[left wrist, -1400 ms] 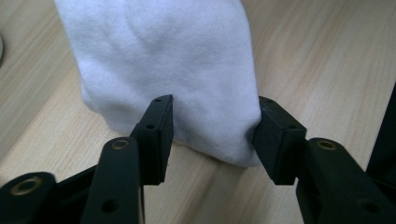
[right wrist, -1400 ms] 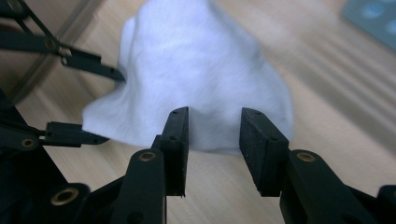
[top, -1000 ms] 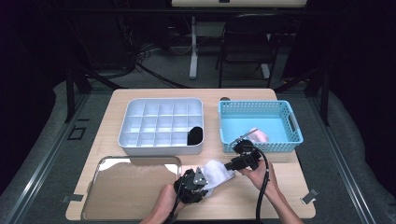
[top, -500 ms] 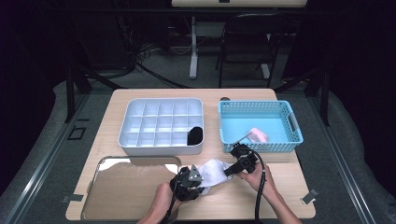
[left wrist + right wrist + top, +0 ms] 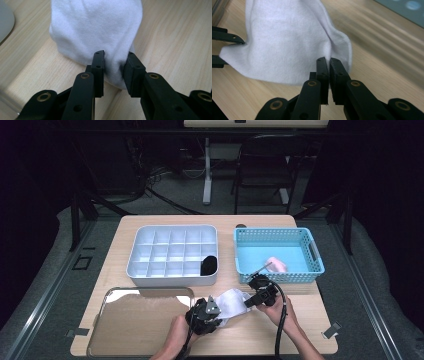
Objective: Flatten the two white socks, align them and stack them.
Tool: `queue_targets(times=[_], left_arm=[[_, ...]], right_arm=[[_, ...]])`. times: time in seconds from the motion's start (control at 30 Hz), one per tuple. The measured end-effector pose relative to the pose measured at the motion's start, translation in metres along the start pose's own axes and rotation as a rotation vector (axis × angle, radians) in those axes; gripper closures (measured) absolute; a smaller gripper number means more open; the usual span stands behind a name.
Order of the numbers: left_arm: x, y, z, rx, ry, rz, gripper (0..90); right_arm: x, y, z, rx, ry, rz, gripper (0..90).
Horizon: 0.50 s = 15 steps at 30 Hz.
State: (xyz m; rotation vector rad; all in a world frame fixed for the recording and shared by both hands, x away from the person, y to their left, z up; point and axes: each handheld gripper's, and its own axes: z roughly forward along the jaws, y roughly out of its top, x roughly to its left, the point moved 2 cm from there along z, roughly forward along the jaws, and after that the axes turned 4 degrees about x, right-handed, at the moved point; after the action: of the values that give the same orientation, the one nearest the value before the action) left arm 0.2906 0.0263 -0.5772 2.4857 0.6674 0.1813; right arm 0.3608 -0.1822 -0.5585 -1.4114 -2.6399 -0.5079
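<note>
A white cloth (image 5: 231, 302) lies on the tabletop (image 5: 310, 330) near the front edge, stretched between two grippers. The left gripper (image 5: 216, 311) pinches one end of the cloth; in the left gripper view a fold of the cloth (image 5: 100, 30) sits squeezed between its two black jaws. The right gripper (image 5: 248, 301) holds the other end. Its jaws have just been closing, and in the right gripper view they are pressed almost together with a thin edge of the cloth (image 5: 287, 45) caught between them. A hand (image 5: 176, 337) holds the left gripper and another hand (image 5: 279, 309) holds the right one.

Behind the cloth sits a white tray (image 5: 172, 272) split into many little boxes. One box at the front right corner has something black (image 5: 209, 265) in it. The other boxes look bare.

To the right of the tray is a blue basket (image 5: 315, 251) with holes in its walls. Something pink (image 5: 276, 265) lies inside it, near the front wall.

At the front left of the tabletop lies a flat shiny tray (image 5: 142, 325). It is just beside the left gripper.
</note>
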Motion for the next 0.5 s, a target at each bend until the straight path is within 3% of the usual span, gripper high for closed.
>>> queue_targets(times=[0.03, 0.2, 0.23, 0.27, 0.3, 0.5], left_arm=[[-0.001, 0.001, 0.001, 0.0, -0.003, 0.002, 72.5], [-0.006, 0.009, 0.008, -0.017, -0.014, 0.017, 73.4], [-0.006, 0.011, 0.009, -0.027, -0.017, 0.021, 73.5], [-0.006, 0.013, 0.009, -0.031, -0.019, 0.019, 73.8], [-0.006, 0.015, 0.011, -0.035, -0.026, 0.013, 74.4], [-0.001, 0.021, 0.017, -0.052, -0.067, -0.027, 77.3]], right_arm=[[-0.003, -0.001, -0.004, 0.016, -0.019, -0.013, 86.2], [-0.009, -0.01, -0.014, -0.041, -0.041, 0.041, 85.9], [-0.012, -0.011, -0.019, -0.02, -0.039, 0.031, 85.9], [-0.011, -0.013, -0.018, -0.077, -0.039, 0.077, 85.9], [-0.015, -0.014, -0.023, -0.031, -0.052, 0.045, 85.9], [-0.021, -0.018, -0.033, -0.05, -0.053, 0.065, 86.0]])
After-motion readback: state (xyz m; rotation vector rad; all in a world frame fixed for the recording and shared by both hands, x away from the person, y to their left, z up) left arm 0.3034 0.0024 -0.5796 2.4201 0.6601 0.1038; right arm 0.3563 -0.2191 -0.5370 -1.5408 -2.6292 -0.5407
